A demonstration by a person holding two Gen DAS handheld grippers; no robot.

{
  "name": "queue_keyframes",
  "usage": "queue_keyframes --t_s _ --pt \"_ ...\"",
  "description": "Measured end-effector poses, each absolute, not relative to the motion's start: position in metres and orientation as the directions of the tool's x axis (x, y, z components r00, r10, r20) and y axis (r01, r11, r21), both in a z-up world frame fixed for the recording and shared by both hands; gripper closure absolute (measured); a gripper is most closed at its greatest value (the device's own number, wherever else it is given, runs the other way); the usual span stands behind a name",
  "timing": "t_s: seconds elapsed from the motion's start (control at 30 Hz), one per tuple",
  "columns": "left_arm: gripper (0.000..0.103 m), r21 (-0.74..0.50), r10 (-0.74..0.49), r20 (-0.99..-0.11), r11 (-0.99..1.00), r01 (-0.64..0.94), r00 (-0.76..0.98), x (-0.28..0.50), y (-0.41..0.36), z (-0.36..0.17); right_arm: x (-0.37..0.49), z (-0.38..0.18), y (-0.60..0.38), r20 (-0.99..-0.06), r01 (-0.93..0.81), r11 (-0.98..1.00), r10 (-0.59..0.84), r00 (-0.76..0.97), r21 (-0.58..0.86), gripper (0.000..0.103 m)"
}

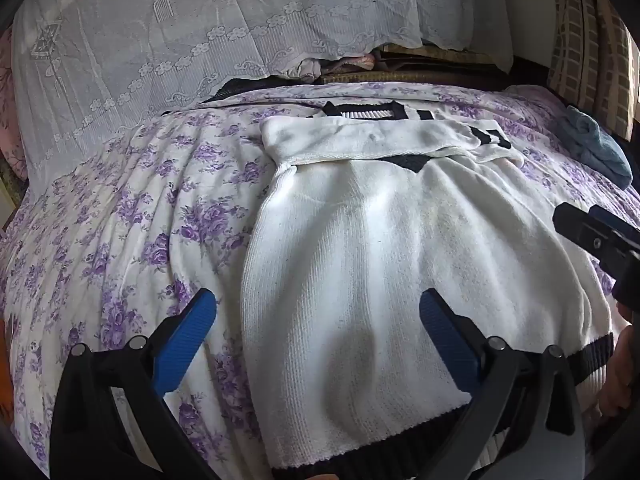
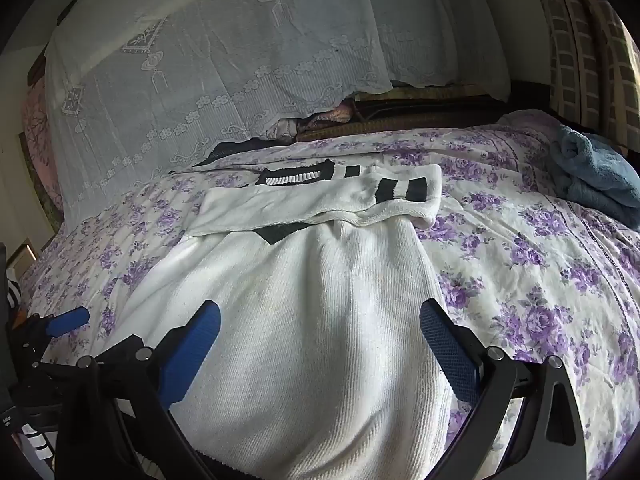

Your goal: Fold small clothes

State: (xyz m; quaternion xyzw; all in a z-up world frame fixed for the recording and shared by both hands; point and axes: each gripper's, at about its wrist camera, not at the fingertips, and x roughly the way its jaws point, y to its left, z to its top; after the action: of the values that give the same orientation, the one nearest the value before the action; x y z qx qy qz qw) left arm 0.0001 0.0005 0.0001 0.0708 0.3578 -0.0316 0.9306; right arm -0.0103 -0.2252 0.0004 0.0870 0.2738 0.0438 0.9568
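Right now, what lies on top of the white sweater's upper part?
A sleeve with black cuff stripes lies folded across the white sweater. It covers most of the chest; whatever is beneath stays hidden.

I see a bed spread with a purple-flowered sheet [image 2: 520, 264]. A white lace cover [image 2: 224, 64] drapes over the pile at its far side, and a folded blue towel [image 2: 596, 172] lies at the far right, near a checked curtain [image 2: 580, 40].

Purple-flowered bedspread [image 1: 132, 216], white lace cover [image 1: 168, 32] behind, checked curtain [image 2: 592, 40] at right.
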Motion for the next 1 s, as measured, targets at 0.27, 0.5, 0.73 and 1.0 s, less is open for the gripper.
queue_keyframes --t_s 0.27,0.5,0.73,1.0 --pt "0.004 0.112 -0.003 -0.670 0.988 0.105 0.742 -0.0061 0.0051 0.0006 -0.0105 0.0003 -0.2263 -0.513 -0.036 0.981 0.132 0.848 0.193 0.003" --pt "0.004 0.135 0.021 -0.670 0.986 0.094 0.742 0.0012 0.0029 -0.0034 -0.0105 0.0003 -0.2269 -0.514 -0.036 0.981 0.132 0.847 0.193 0.003" --pt "0.004 0.134 0.022 -0.671 0.987 0.092 0.741 0.0018 0.0016 -0.0029 -0.0098 -0.0008 -0.2278 -0.529 -0.027 0.982 0.122 0.840 0.184 0.003" --pt "0.004 0.140 0.024 -0.685 0.985 0.099 0.728 0.0017 -0.0001 -0.0088 -0.0111 -0.0043 -0.2252 -0.526 -0.017 0.985 0.106 0.844 0.170 0.003"
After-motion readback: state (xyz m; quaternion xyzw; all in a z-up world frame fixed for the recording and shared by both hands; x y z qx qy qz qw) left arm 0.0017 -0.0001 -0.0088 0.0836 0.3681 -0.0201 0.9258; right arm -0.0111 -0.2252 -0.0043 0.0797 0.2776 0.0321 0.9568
